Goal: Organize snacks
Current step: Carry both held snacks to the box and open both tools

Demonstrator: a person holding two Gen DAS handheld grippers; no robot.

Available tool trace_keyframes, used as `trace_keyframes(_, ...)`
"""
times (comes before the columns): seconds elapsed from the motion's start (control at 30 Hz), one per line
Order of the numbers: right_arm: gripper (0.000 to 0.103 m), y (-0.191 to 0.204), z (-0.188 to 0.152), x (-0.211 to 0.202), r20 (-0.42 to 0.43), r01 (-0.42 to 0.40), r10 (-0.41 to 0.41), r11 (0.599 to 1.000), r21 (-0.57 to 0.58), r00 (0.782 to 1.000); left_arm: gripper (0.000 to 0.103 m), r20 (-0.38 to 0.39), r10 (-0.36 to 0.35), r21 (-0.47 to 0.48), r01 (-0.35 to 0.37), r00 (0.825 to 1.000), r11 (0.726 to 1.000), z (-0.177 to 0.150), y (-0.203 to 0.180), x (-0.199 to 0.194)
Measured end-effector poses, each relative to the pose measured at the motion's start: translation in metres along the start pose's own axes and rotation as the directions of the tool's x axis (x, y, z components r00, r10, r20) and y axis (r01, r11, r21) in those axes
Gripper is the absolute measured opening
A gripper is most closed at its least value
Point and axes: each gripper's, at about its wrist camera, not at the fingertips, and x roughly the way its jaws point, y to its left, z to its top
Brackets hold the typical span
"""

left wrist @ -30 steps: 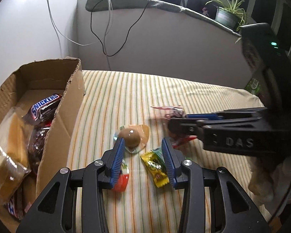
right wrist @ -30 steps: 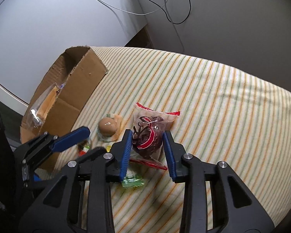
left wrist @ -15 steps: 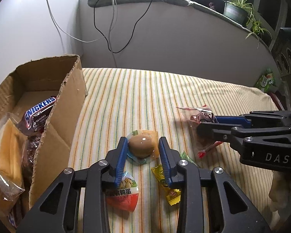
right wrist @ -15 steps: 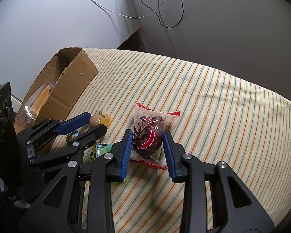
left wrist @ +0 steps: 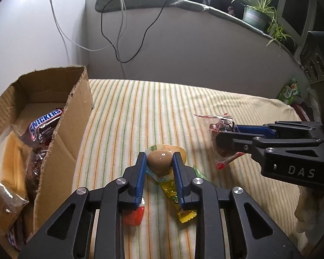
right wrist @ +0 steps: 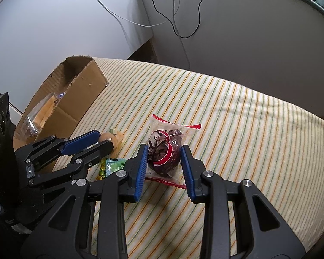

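My left gripper [left wrist: 159,161] is shut on a brown packaged egg [left wrist: 159,161] just above the striped cloth; it also shows in the right wrist view [right wrist: 107,138]. My right gripper [right wrist: 164,157] is shut on a clear packet with a dark red snack [right wrist: 164,154], seen in the left wrist view [left wrist: 221,127] too. A yellow candy packet [left wrist: 177,202] and a red packet [left wrist: 134,215] lie under the left fingers. A cardboard box [left wrist: 80,99] at the left holds a Snickers bag [left wrist: 44,122] and other snacks.
A striped cloth [left wrist: 153,112] covers the surface, with a grey wall behind and cables [left wrist: 116,32] hanging down. A green packet [right wrist: 115,164] lies between the grippers. A green item [left wrist: 288,91] sits at the far right edge. Potted plants [left wrist: 257,15] stand on the ledge.
My left gripper moved forward over the egg and closed on it. My right gripper stayed shut on the dark red snack packet and shifted slightly to the right.
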Motion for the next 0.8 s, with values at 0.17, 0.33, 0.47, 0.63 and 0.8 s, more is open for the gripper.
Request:
trace_keyframes(0.17, 0.032, 0.005, 0.001, -0.010, 0.018, 0.004, -0.004, 1.000, -0.008, 1.000, 0.023, 0.034, -0.016, -0.005, 0.016, 0.999, 1.000, 0.003, -0.001, -0.016)
trace_keyframes(0.33, 0.032, 0.014, 0.002, -0.021, 0.037, 0.007, -0.006, 1.000, -0.019, 0.999, 0.023, 0.071, -0.027, -0.012, 0.028, 0.997, 1.000, 0.005, 0.002, -0.034)
trace_keyframes(0.47, 0.032, 0.025, 0.003, -0.030, 0.055, 0.005, -0.003, 1.000, -0.030, 0.998, 0.023, 0.102, -0.030, -0.019, 0.032, 0.994, 0.999, 0.006, 0.009, -0.052)
trace_keyframes(0.63, 0.032, 0.045, 0.007, -0.041, 0.078, -0.002, 0.006, 0.998, -0.058, 0.997, 0.023, 0.138, -0.020, -0.038, 0.025, 0.990, 0.999, 0.004, 0.023, -0.072)
trace_keyframes(0.8, 0.032, 0.069, 0.012, -0.046, 0.096, -0.012, 0.021, 0.996, -0.090, 0.995, 0.023, 0.170, 0.001, -0.069, 0.011, 0.985, 0.998, -0.002, 0.047, -0.092)
